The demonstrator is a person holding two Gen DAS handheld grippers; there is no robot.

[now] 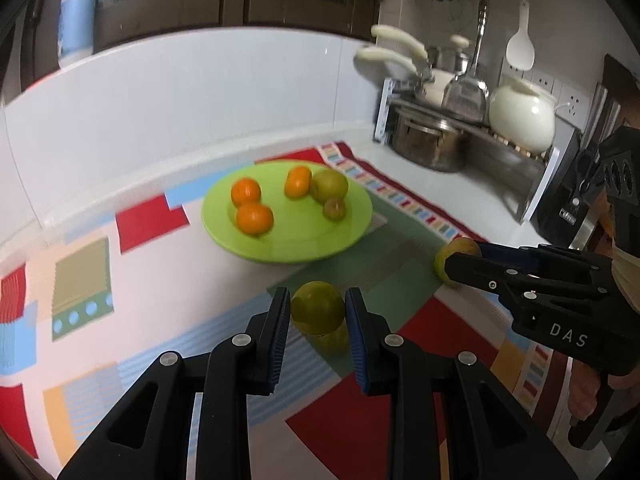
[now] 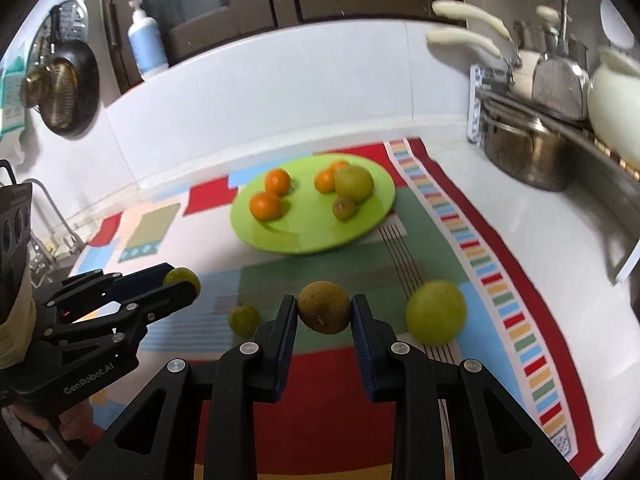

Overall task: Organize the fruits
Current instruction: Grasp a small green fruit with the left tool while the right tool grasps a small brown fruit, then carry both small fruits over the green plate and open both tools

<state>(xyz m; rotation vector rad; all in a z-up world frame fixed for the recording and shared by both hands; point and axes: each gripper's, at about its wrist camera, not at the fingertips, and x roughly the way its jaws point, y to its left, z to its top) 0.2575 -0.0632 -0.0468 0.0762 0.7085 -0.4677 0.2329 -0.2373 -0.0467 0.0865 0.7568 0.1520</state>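
Above patterned cloth: my left gripper clamps smooth round green fruit; right gripper clamps brownish round fruit, undersides hidden.

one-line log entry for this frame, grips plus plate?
left gripper: shut on green fruit | right gripper: shut on brownish fruit | green plate: five fruits

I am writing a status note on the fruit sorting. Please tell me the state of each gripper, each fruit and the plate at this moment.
left gripper: shut on the green fruit, lifted off the cloth
right gripper: shut on the brownish fruit
green plate: on the cloth, holding three oranges and two greenish fruits
large green fruit: loose on the cloth
small green fruit: loose on the cloth
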